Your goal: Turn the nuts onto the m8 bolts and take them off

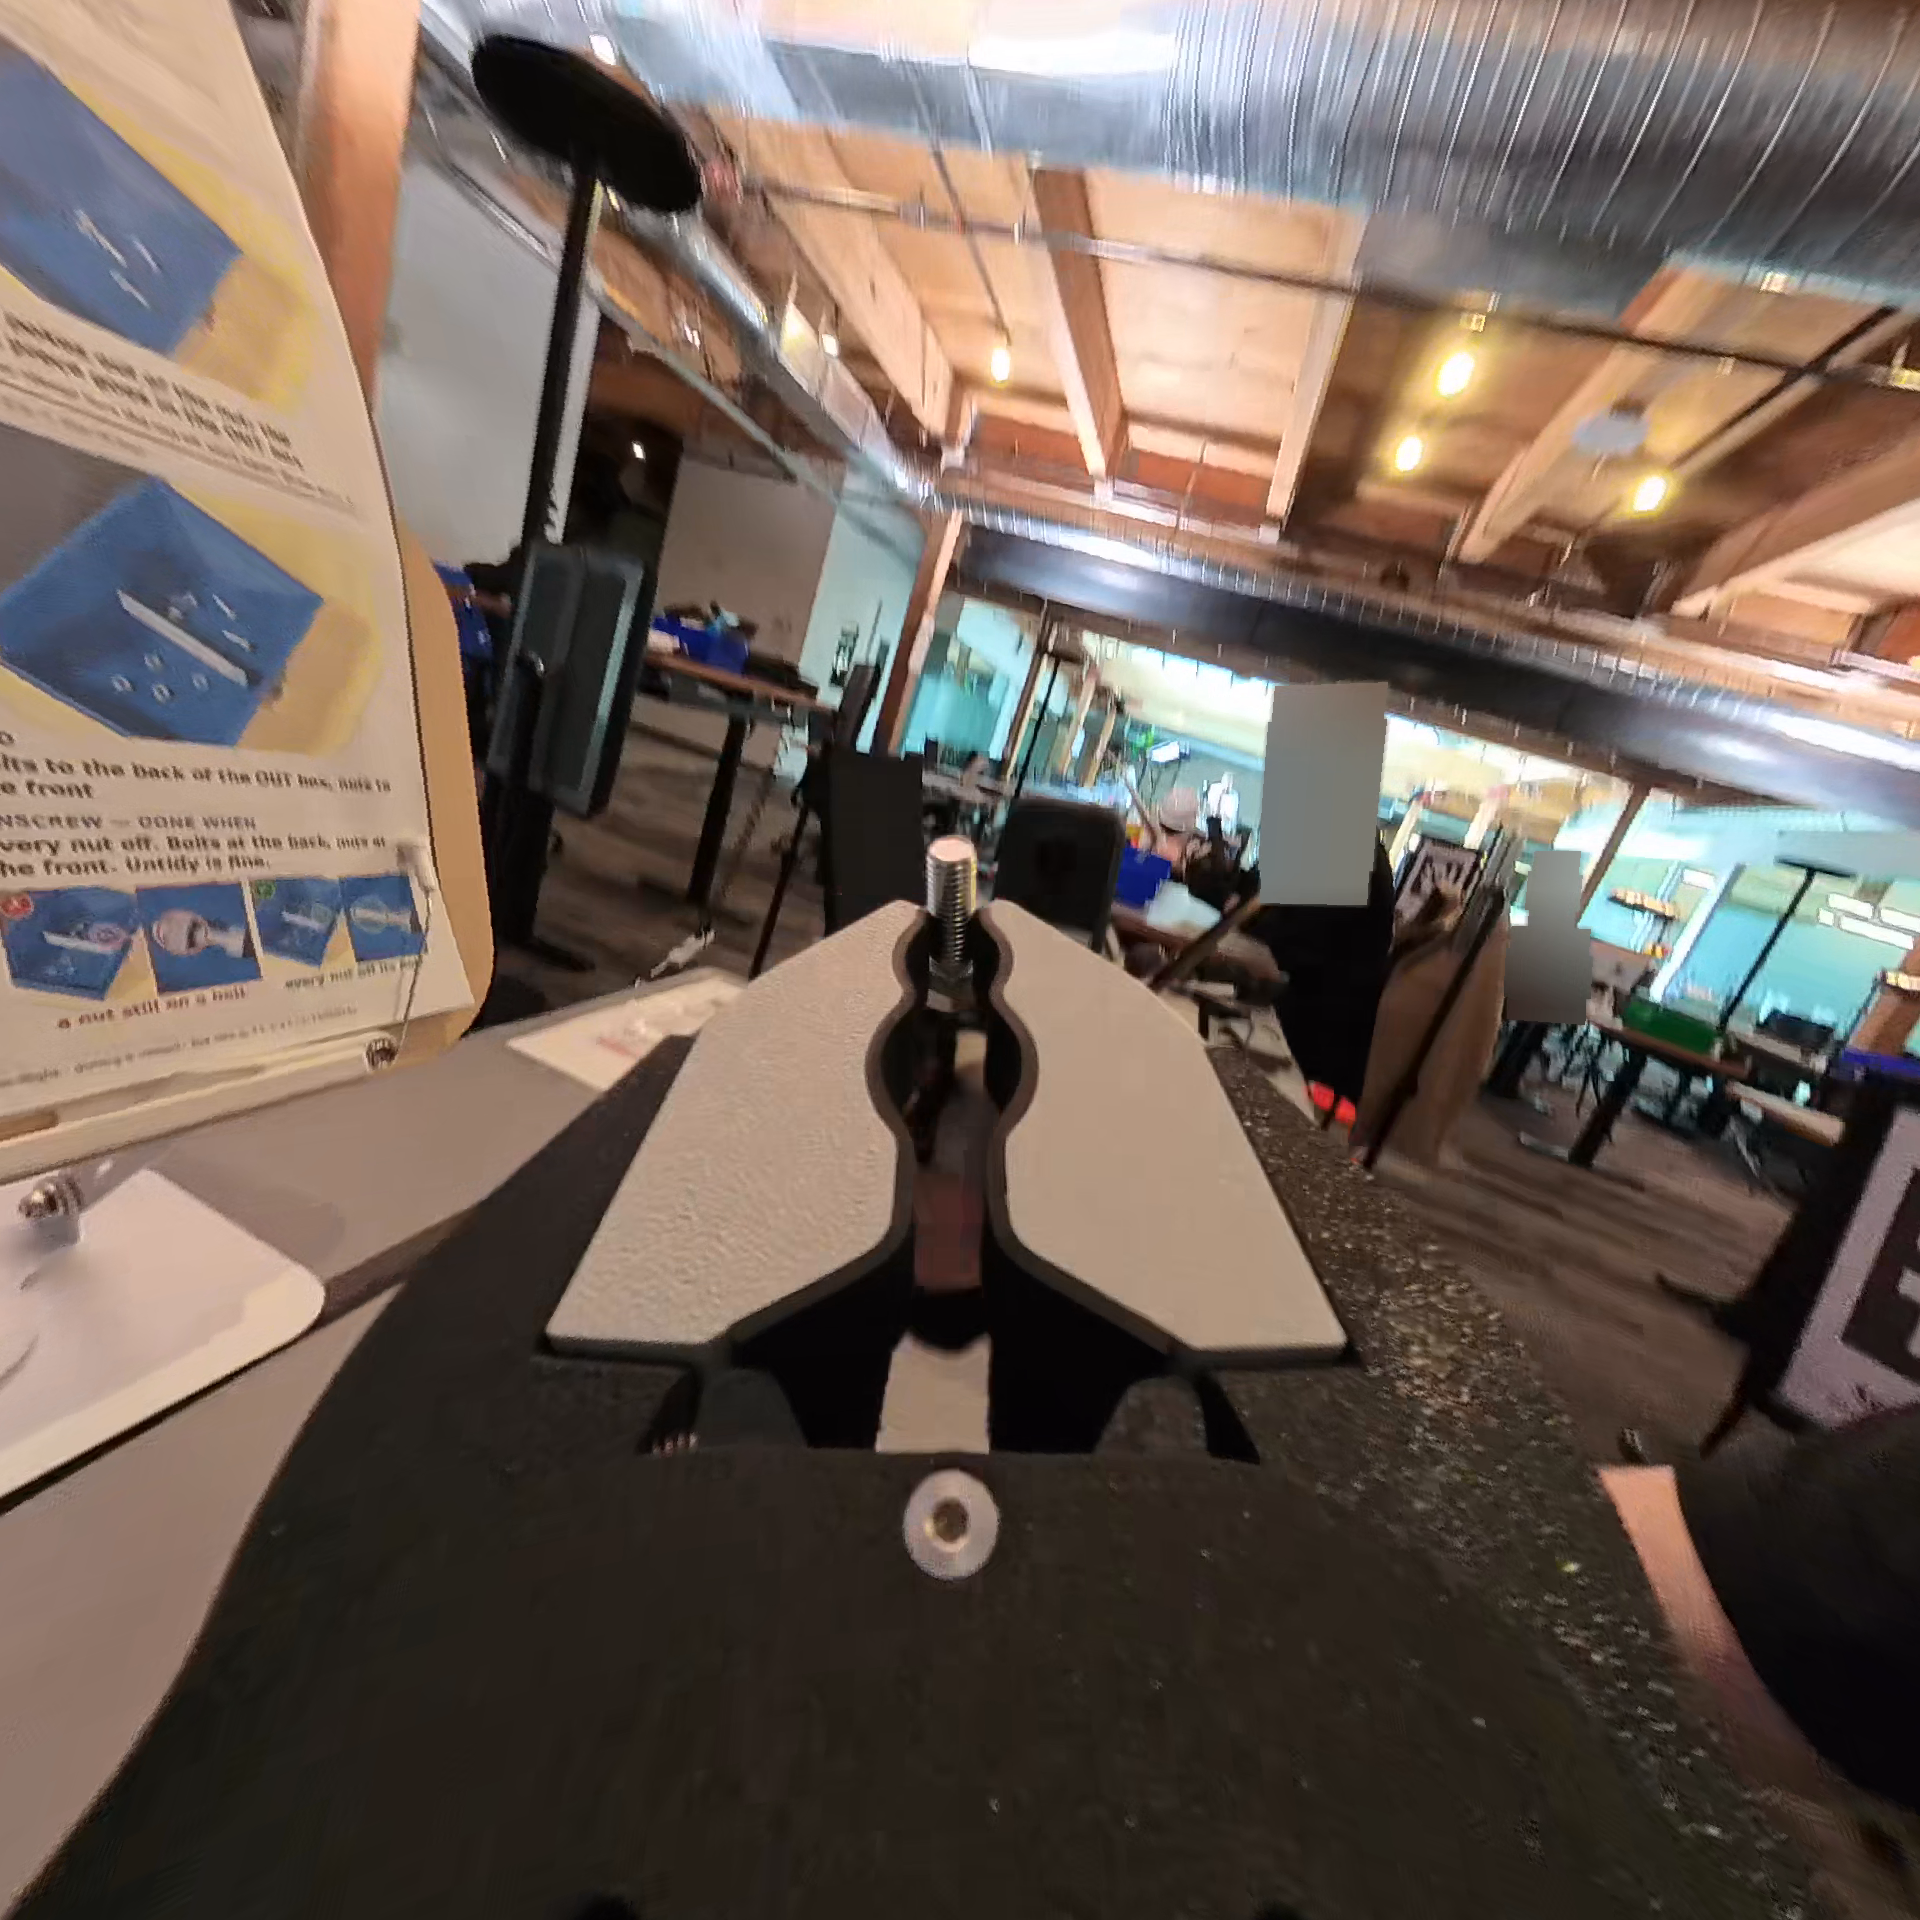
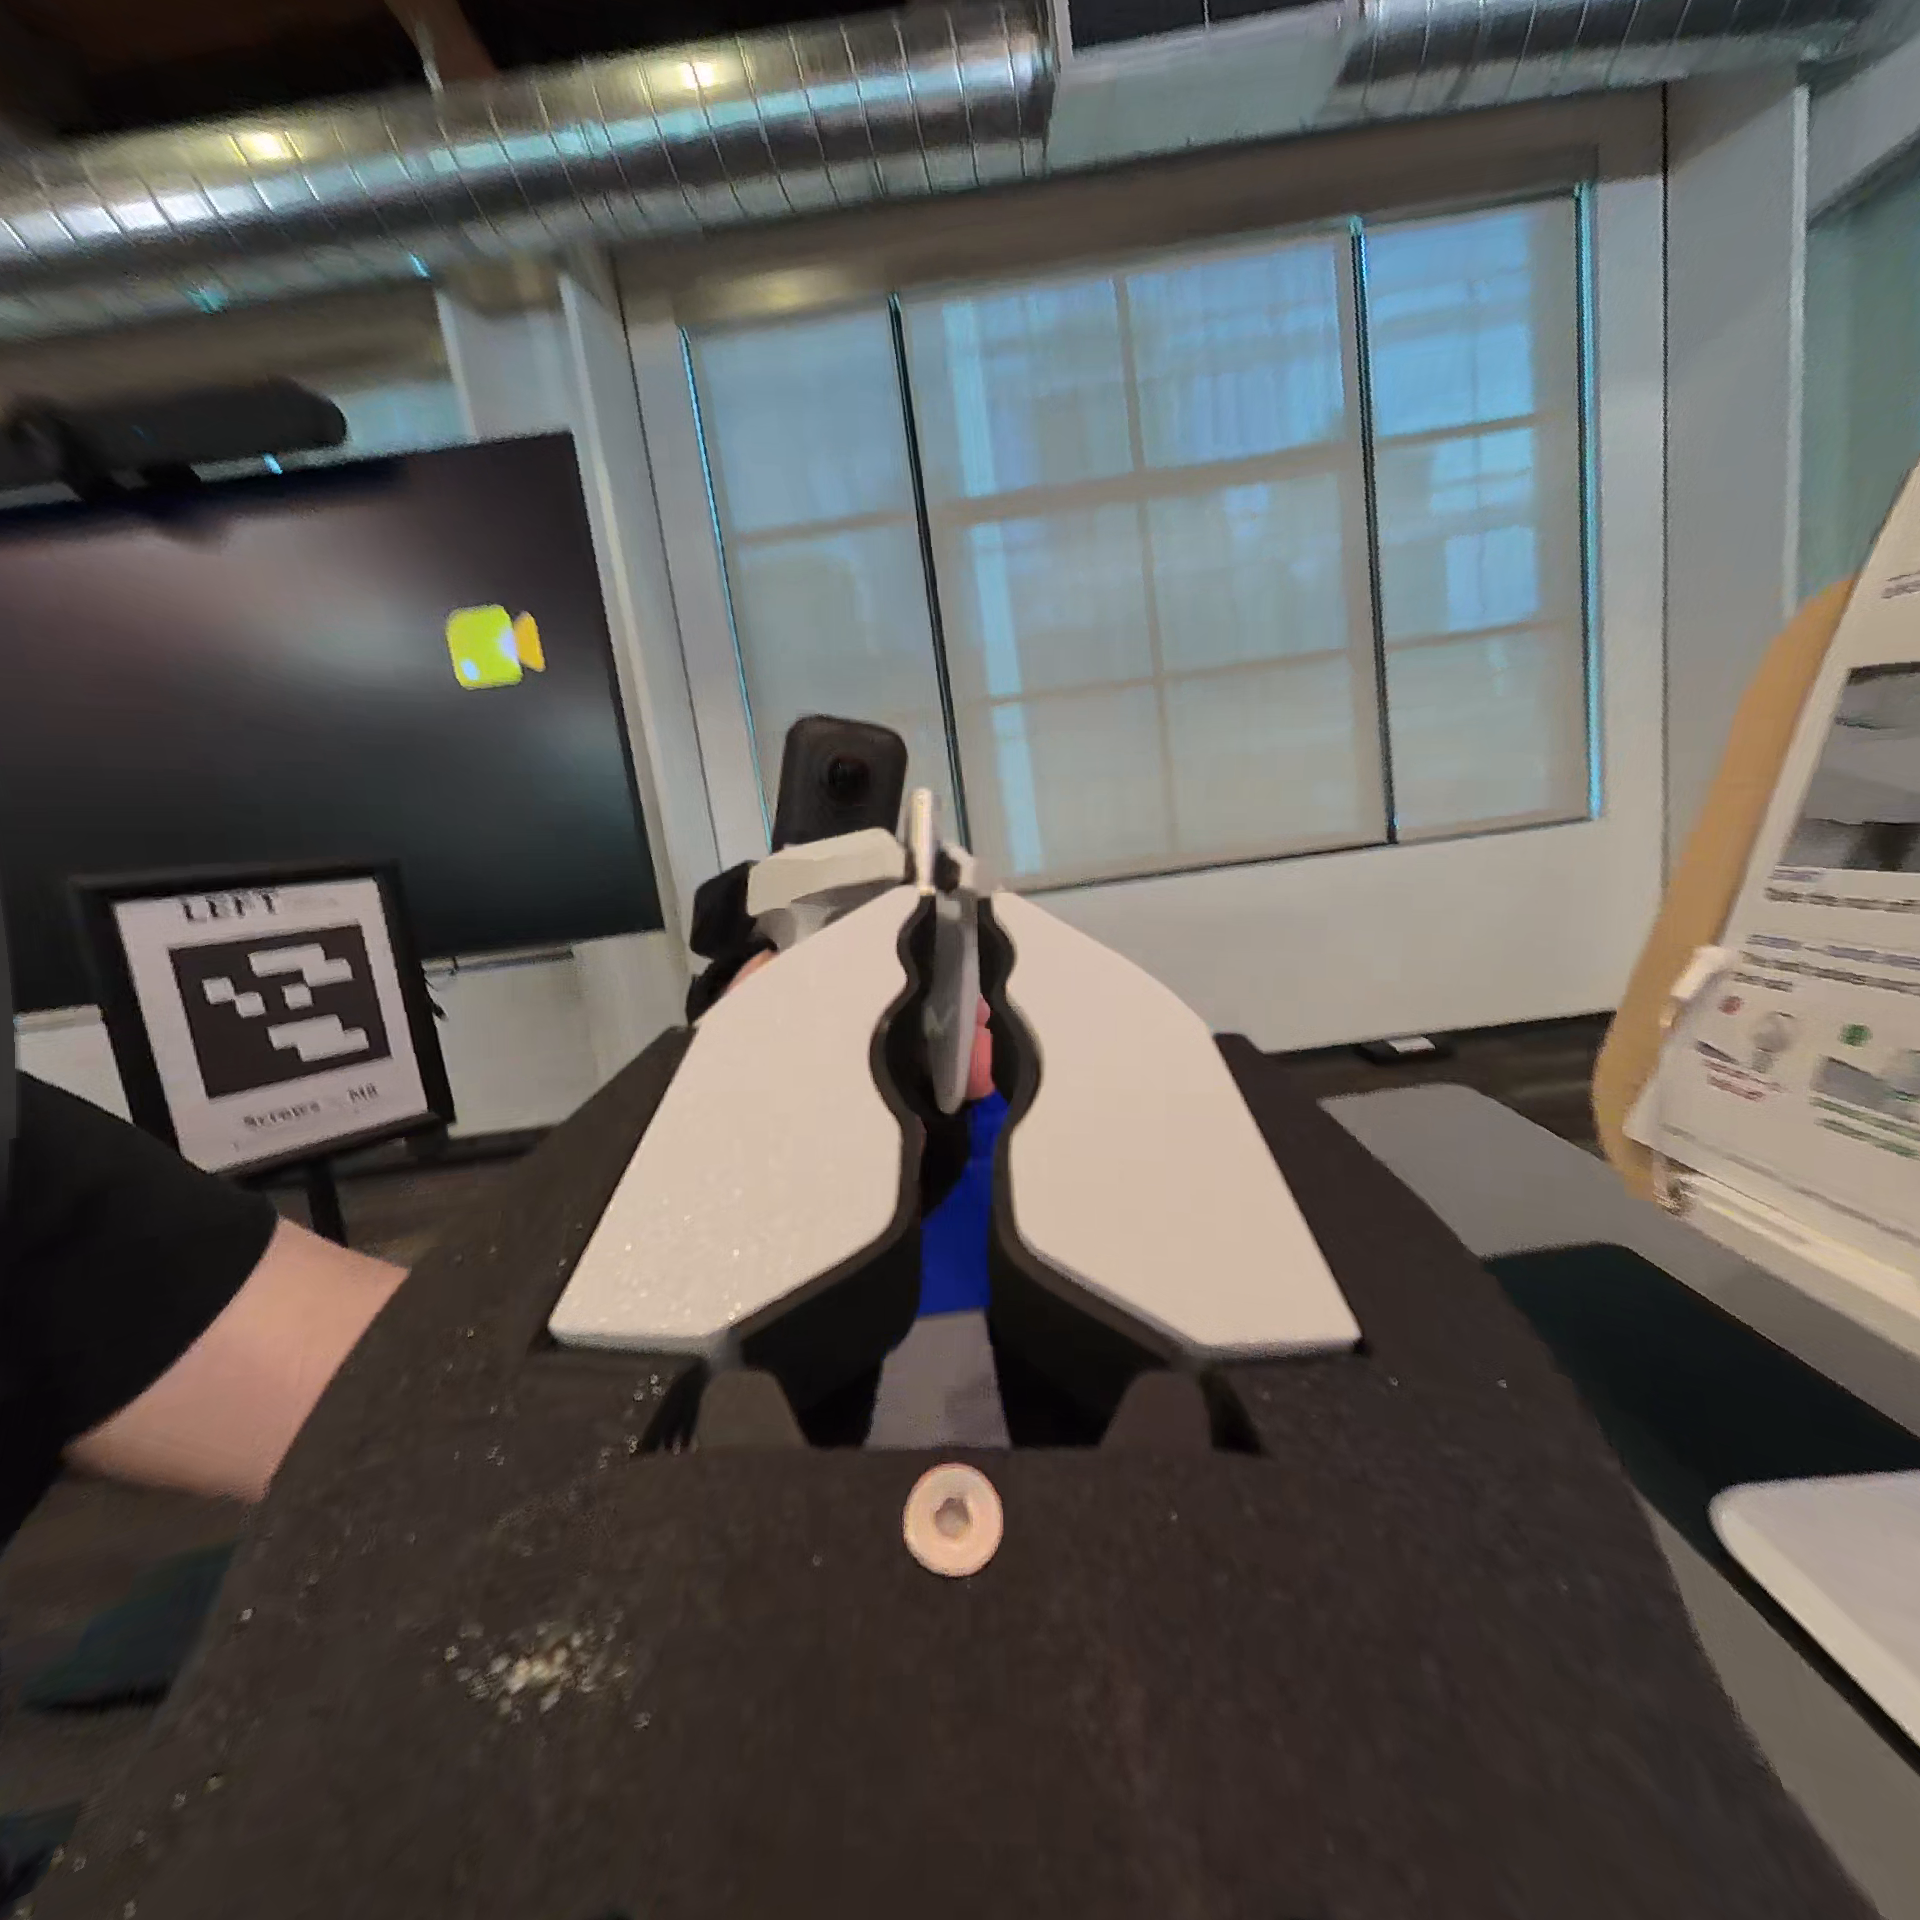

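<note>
Workshop background: left tongs (image 1: 951, 935) pinch bolt (image 1: 950, 894).

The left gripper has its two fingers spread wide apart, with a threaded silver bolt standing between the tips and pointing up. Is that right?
Not quite. In the left wrist view the left gripper is closed, its fingers clamped on the threaded silver bolt. The rest holds: the bolt sits between the tips and points up.
</note>
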A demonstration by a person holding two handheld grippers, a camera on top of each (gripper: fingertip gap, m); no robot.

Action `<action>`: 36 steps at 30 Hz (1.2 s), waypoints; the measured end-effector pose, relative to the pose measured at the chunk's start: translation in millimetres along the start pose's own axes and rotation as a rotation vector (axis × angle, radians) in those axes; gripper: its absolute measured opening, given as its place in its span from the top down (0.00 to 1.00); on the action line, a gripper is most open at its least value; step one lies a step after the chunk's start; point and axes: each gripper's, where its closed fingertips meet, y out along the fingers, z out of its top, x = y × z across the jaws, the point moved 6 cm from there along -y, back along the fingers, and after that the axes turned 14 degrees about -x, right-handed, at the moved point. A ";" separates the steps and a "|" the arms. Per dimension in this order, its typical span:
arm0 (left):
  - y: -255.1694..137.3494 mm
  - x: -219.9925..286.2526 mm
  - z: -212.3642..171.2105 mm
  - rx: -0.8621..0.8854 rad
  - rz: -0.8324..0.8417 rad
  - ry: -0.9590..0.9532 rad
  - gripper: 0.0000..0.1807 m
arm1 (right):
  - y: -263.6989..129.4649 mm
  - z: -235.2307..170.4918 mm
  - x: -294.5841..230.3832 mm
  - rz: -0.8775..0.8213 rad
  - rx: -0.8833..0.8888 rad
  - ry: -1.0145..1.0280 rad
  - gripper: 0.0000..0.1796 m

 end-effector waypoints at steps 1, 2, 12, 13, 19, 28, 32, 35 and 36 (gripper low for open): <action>0.1 -0.6 -1.3 -0.048 -0.004 0.008 0.96 | -5.8 2.8 0.9 -0.013 -0.036 -0.005 0.96; -0.5 -1.4 -2.3 -0.087 -0.003 0.018 0.96 | -11.4 5.0 2.2 -0.022 -0.078 0.008 0.97; 7.7 -3.4 -30.1 -0.430 0.001 0.152 0.96 | -13.3 0.7 -7.1 -0.044 -0.401 0.072 0.92; 9.5 -2.9 -32.0 -0.440 0.002 0.158 0.96 | -10.6 -0.4 -8.9 -0.042 -0.417 0.066 0.92; 13.2 -1.9 -36.7 -0.474 0.008 0.181 0.96 | -1.5 -12.1 -9.3 -0.048 -0.516 0.061 0.92; 11.7 5.8 -36.8 -0.497 -0.024 0.226 0.96 | -0.3 -12.0 -16.6 0.059 -0.504 0.074 0.96; 12.5 5.6 -34.9 -0.454 -0.007 0.246 0.95 | -0.2 -9.5 -15.0 0.050 -0.471 0.074 0.96; 13.4 4.6 -32.7 -0.414 -0.002 0.242 0.95 | -0.5 -6.1 -13.7 0.053 -0.423 0.082 0.96; 13.8 4.6 -32.3 -0.402 -0.010 0.233 0.95 | -0.4 -5.5 -13.7 0.056 -0.414 0.082 0.96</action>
